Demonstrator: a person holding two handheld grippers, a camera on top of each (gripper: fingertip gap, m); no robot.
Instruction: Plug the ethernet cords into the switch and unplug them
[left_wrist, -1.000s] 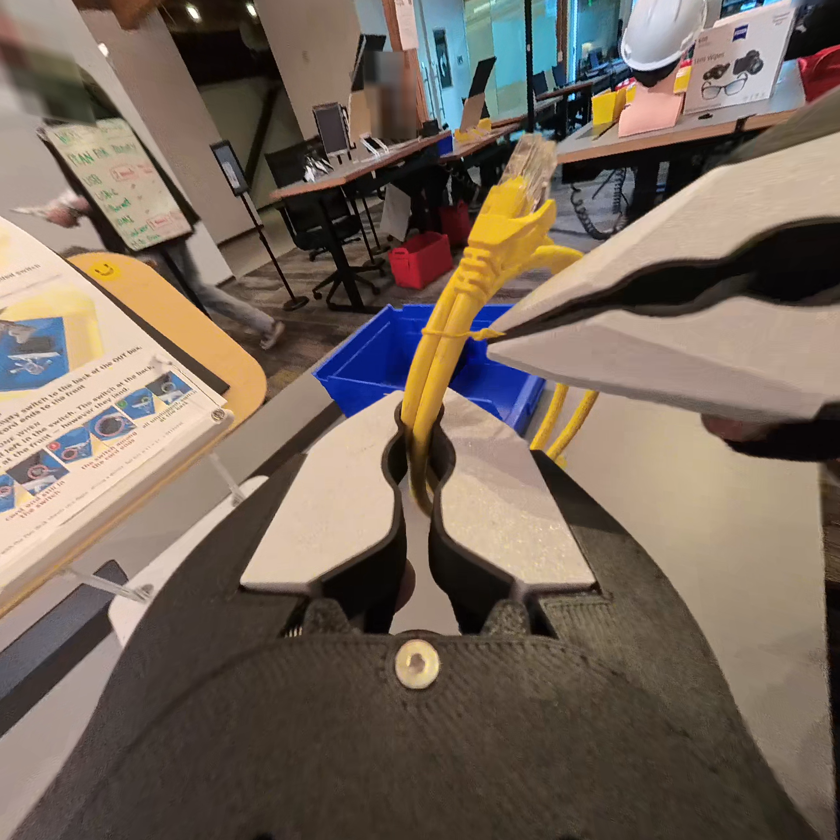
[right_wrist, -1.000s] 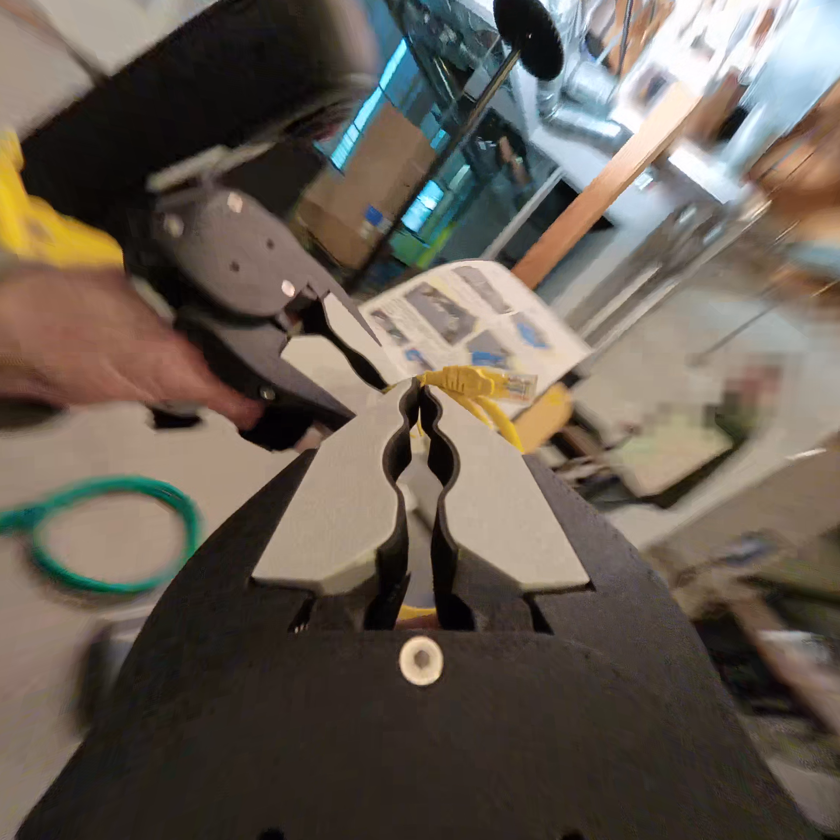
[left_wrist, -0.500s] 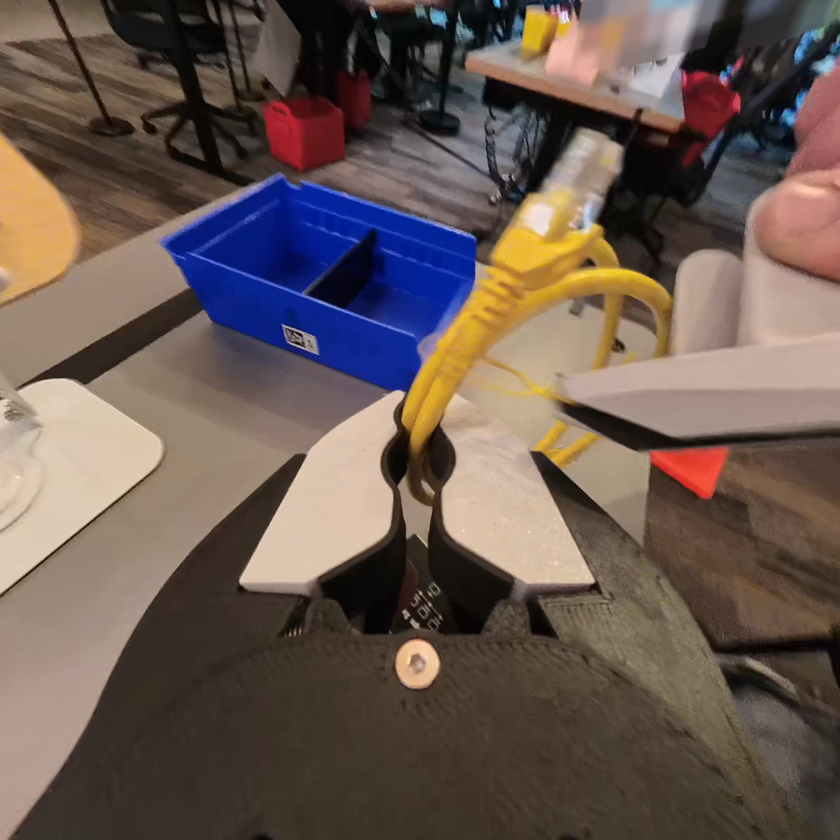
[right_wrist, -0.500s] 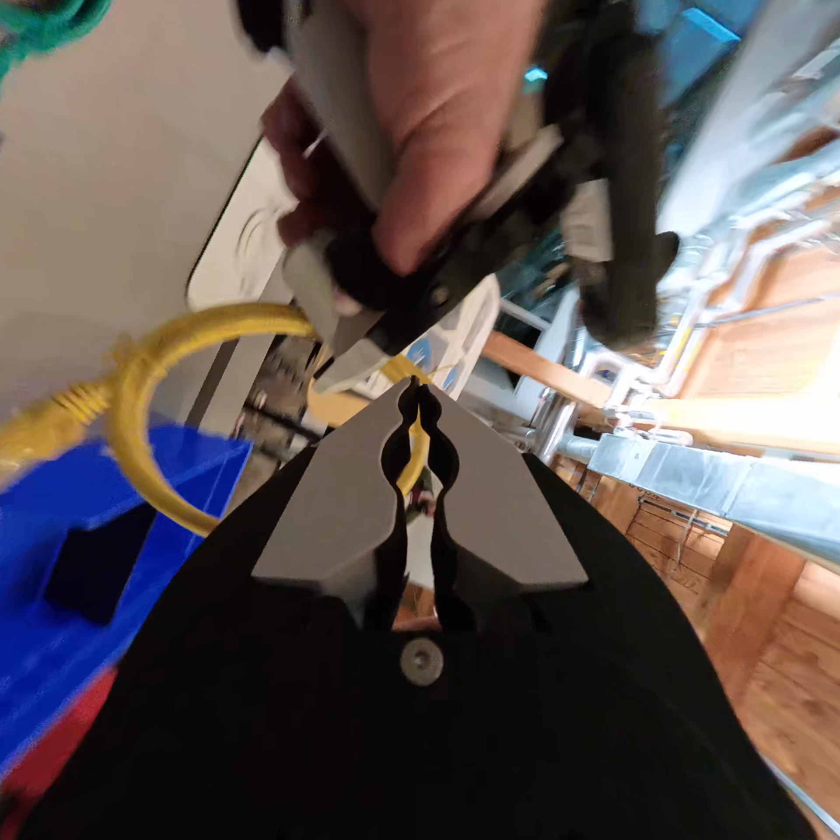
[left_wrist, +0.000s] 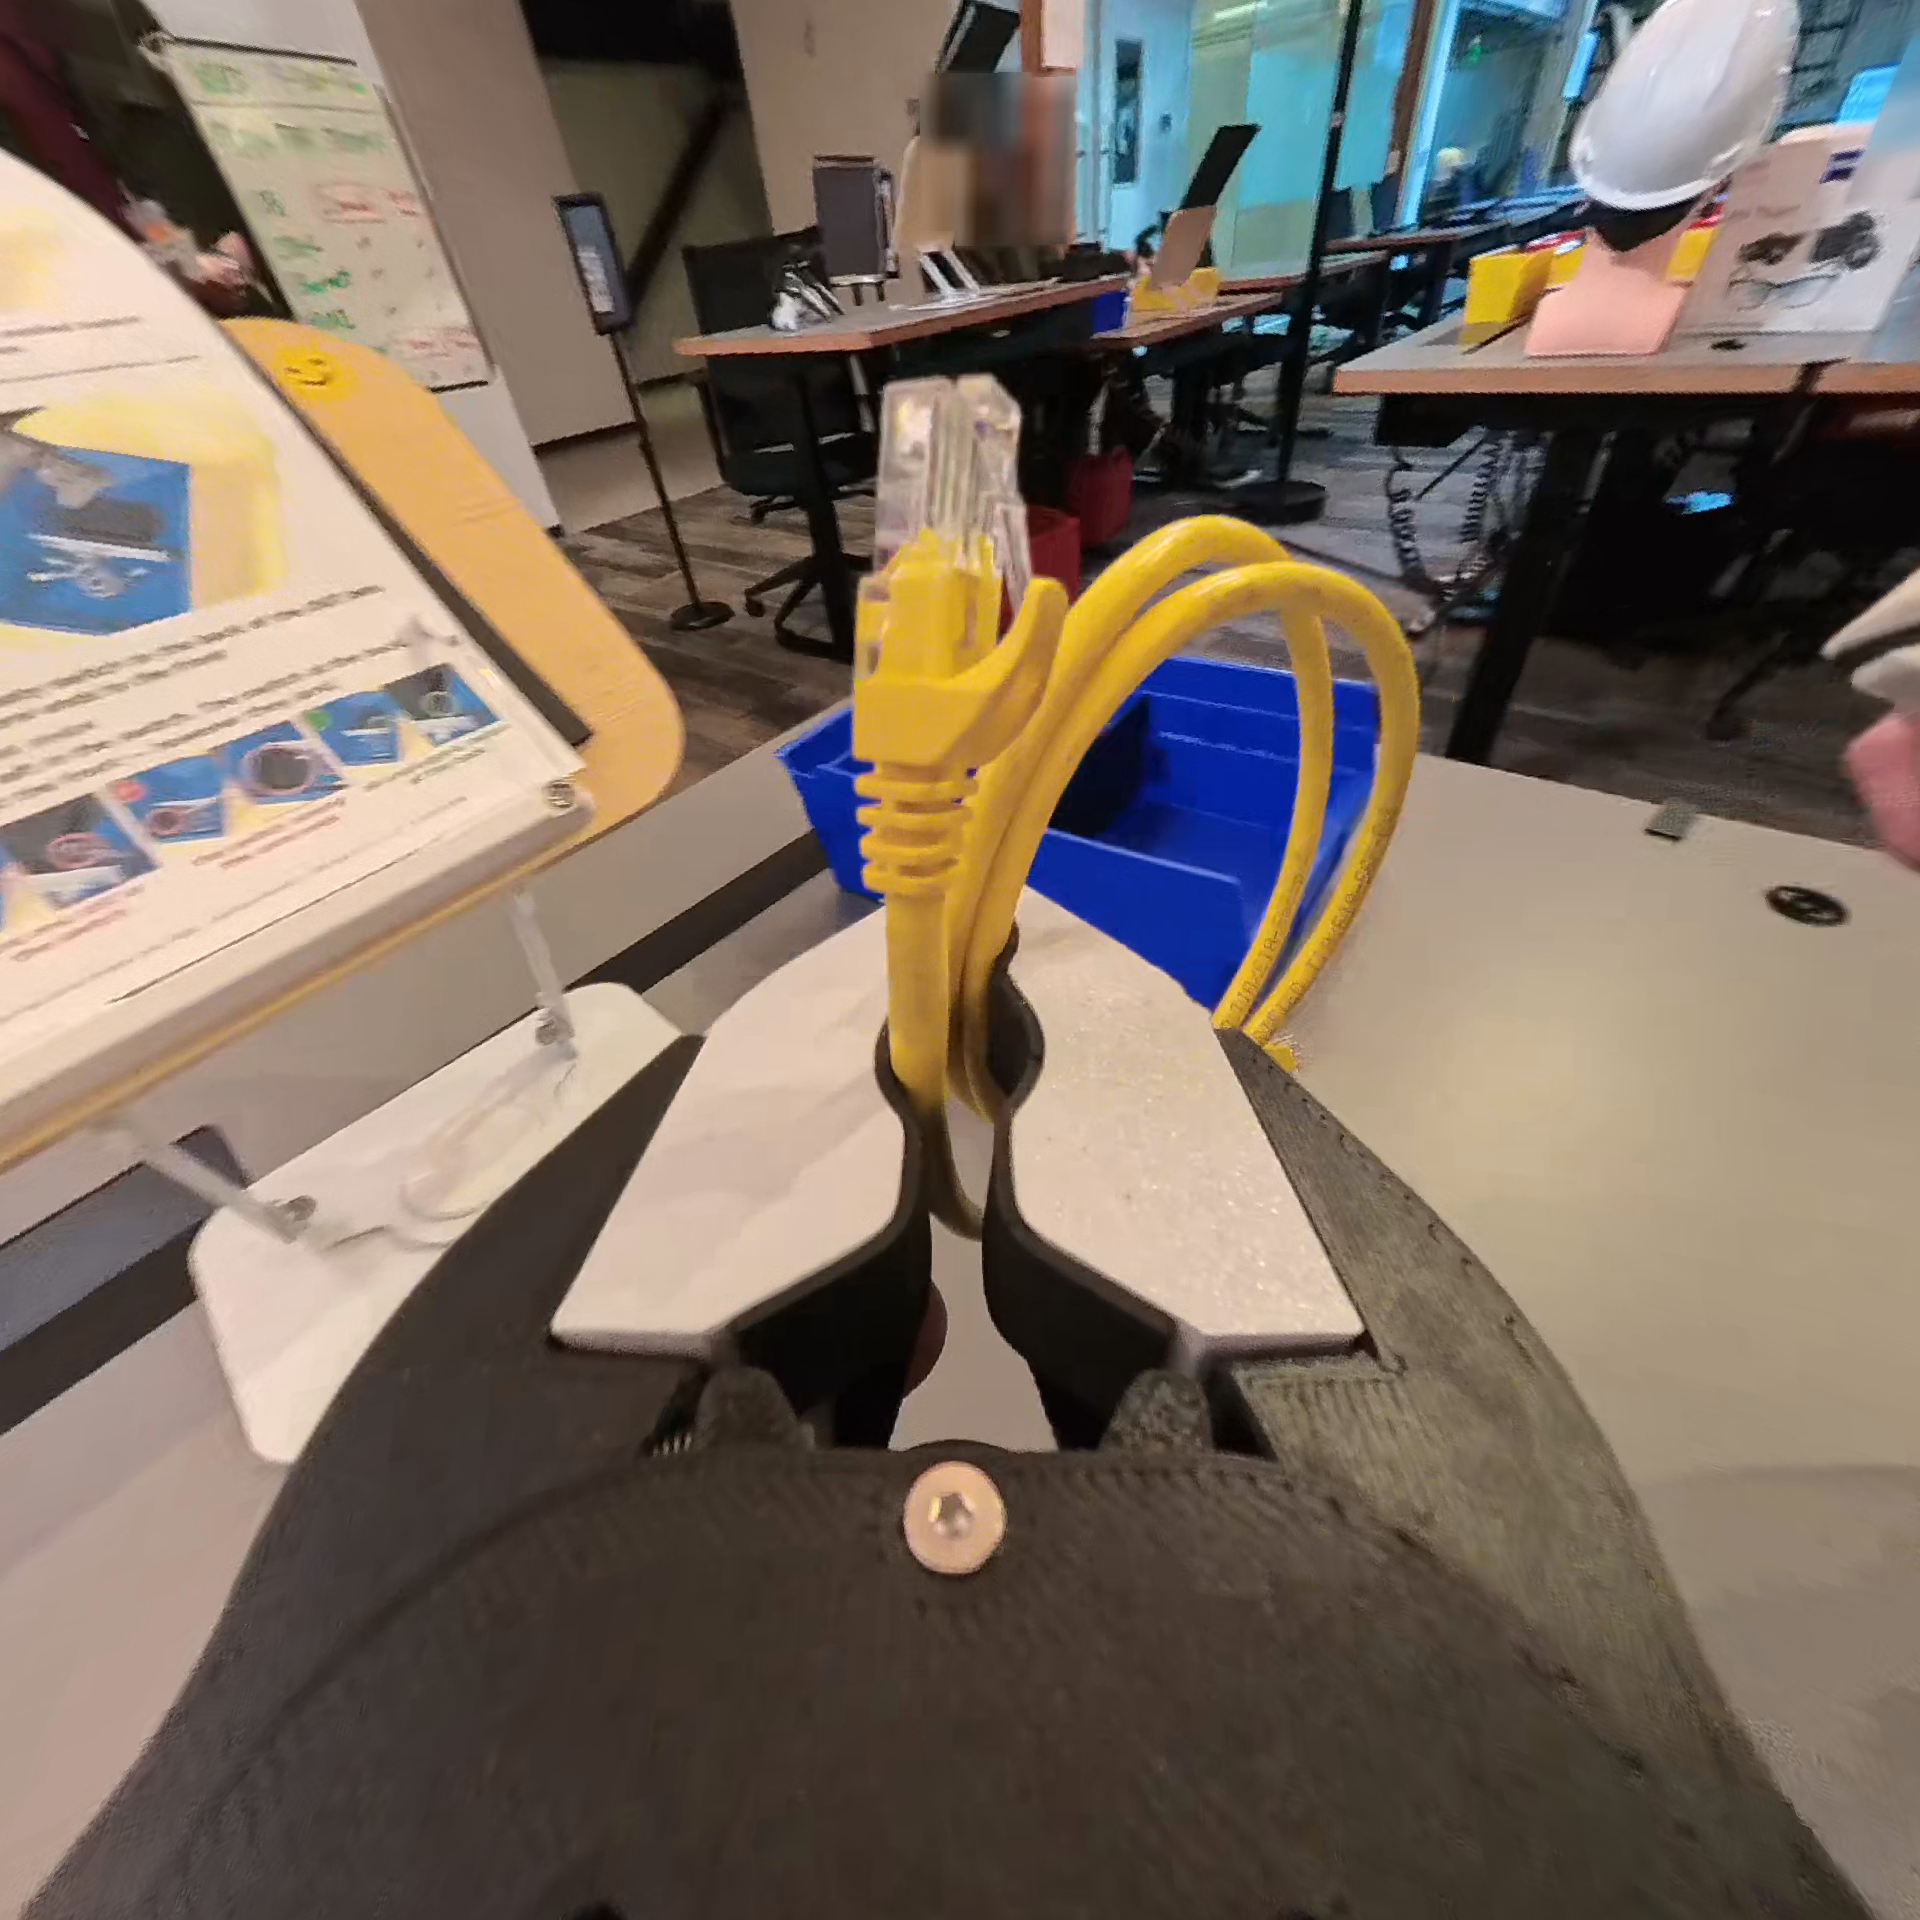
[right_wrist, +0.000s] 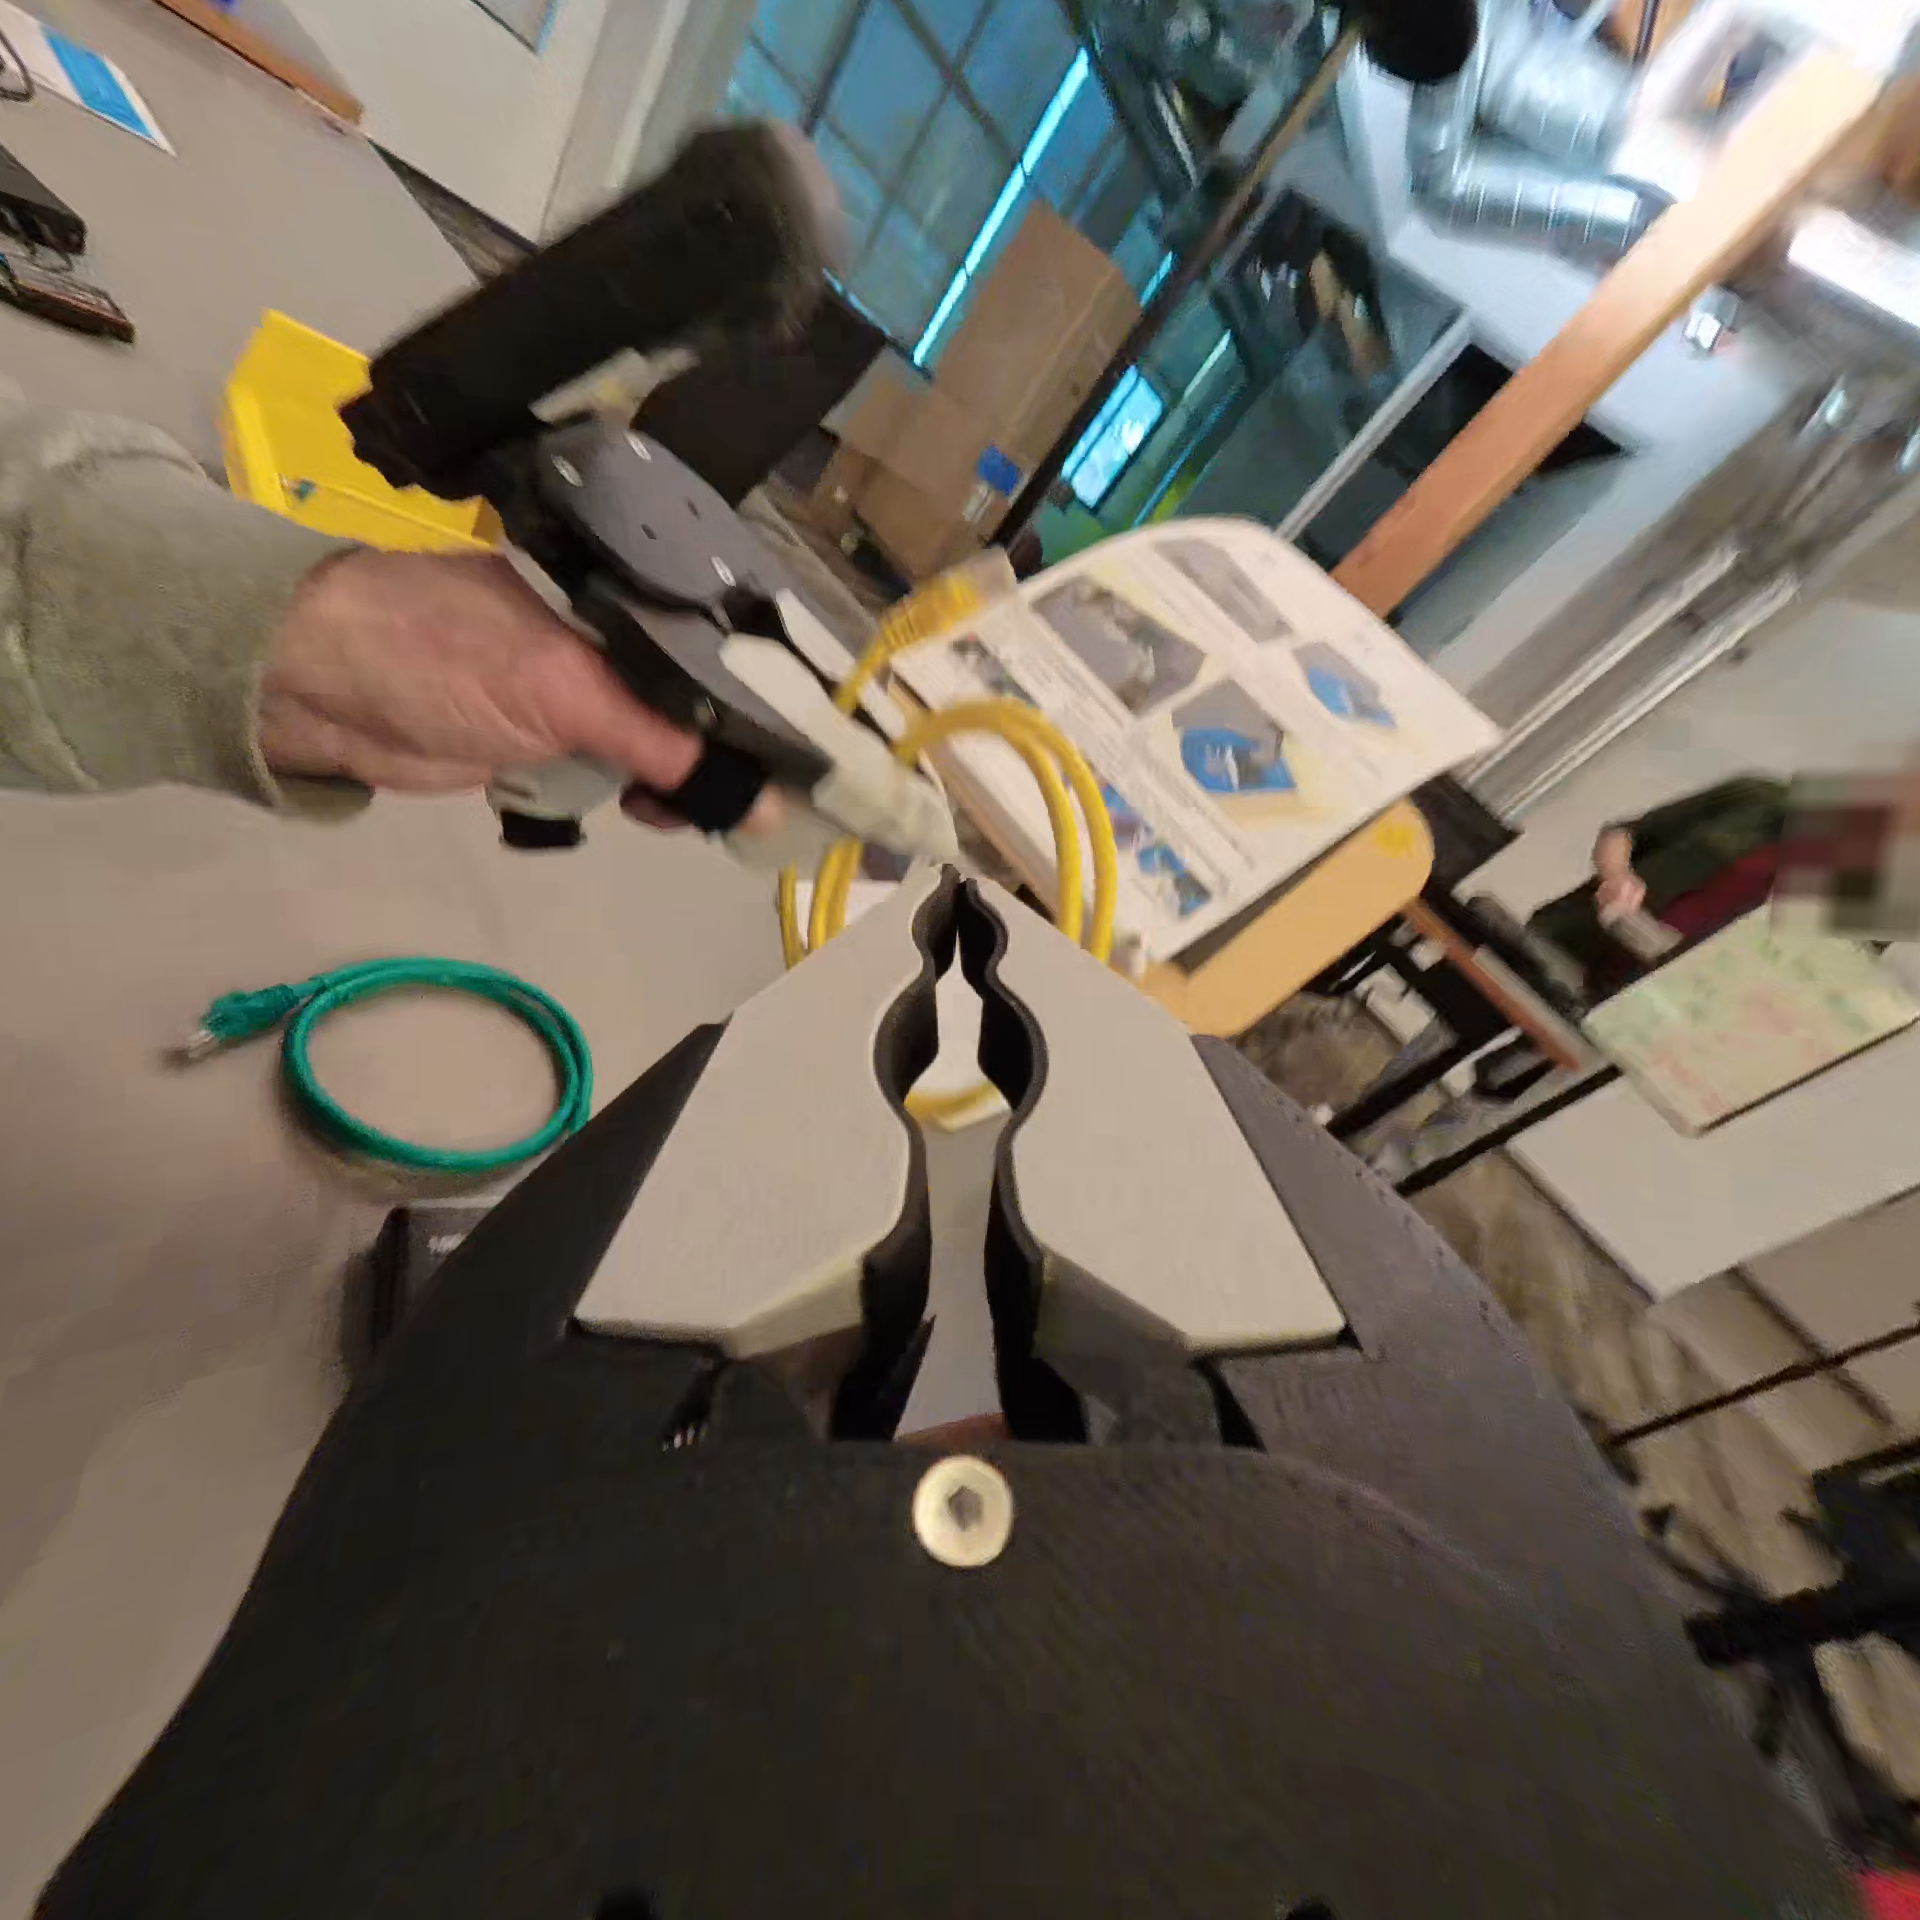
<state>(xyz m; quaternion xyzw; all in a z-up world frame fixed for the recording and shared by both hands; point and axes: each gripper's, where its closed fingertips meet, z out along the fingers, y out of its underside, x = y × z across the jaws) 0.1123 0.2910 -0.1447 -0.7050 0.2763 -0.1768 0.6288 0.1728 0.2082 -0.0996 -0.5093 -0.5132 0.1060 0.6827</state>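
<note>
Currently the biggest risk: yellow ethernet cord (left_wrist: 1049, 727) is pinched as a doubled bundle between the left gripper (left_wrist: 961, 1049) jaws, several strands in the front notch, plug (left_wrist: 940, 488) standing upright above centre frame. Jaws pressed onto cable, not onto the plug, so the plug can swivel or slide when pushed at a port. Loose loops arching right of centre could snag or spring out.

Right gripper (right_wrist: 958, 904) jaws pressed together, nothing visibly between them; yellow strand shows behind the gap only. Tips sit just beside the left gripper's fingers at centre frame, so a bump could knock the cord loose.

No switch confidently in view. A dark box at lower left of the right view is mostly hidden, can't tell what it is. Second cord, green ethernet cord (right_wrist: 436, 1060), coiled flat at left of the right view, untouched.

Surface: grey table (left_wrist: 1610, 1091), matte. Blue bin (left_wrist: 1174, 831) with divider behind the plug, centre frame. Instruction sheet (left_wrist: 187, 665) on a clear stand, upper left. Yellow bin (right_wrist: 301, 447) upper left of the right view.

Room: open workspace, desks and chairs, whiteboard (left_wrist: 332, 218) upper left, white hard hat (left_wrist: 1683, 104) upper right. Person standing at right edge of the right view.
</note>
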